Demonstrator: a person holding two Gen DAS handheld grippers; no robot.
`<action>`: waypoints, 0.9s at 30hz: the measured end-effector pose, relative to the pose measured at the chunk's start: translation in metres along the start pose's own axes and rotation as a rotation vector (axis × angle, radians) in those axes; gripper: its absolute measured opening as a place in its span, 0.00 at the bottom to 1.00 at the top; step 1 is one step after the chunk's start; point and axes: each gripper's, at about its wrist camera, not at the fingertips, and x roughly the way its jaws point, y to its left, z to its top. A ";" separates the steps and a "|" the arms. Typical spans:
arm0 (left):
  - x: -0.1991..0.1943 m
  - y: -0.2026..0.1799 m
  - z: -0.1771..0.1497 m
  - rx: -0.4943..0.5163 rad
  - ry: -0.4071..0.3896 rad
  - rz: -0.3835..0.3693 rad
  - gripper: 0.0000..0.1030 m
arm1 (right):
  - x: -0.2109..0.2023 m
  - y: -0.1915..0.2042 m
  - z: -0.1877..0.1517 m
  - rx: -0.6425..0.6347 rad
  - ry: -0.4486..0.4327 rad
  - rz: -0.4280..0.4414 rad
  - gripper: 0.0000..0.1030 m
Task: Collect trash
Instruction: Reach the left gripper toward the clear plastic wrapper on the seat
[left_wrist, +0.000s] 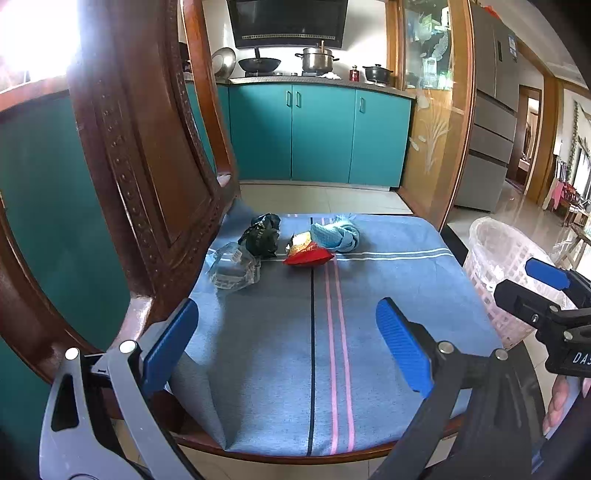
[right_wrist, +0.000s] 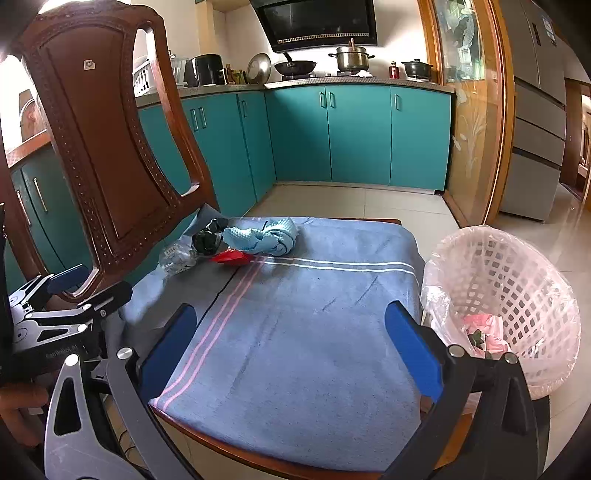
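So far we have some pink trash (right_wrist: 484, 330) in the basket (right_wrist: 517, 266), four pieces (left_wrist: 288, 240) left on the chair seat (left_wrist: 314, 332), and both claws, left claw (left_wrist: 286, 343) and right claw (right_wrist: 290, 349), spread empty.

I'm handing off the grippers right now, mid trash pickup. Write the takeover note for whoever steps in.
Left gripper: open, empty, over the near part of the chair cloth.
Right gripper: open, empty, beside the basket.
On the cloth, by the chair back: clear plastic wrapper, dark crumpled bag, red snack packet, light blue rag.
Done: pink trash already lies in the lined basket.
Left: the wrapper, bag and packet; the rag is probably not trash.
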 end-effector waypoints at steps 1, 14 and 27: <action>-0.001 -0.001 -0.001 0.003 0.001 0.000 0.94 | 0.000 0.000 0.000 -0.002 0.003 0.001 0.97; 0.011 -0.006 -0.003 0.014 0.040 0.022 0.94 | 0.001 -0.001 0.000 -0.002 0.007 0.002 0.97; 0.075 -0.023 0.006 0.102 0.115 0.225 0.78 | 0.009 -0.008 -0.004 0.007 0.025 -0.011 0.97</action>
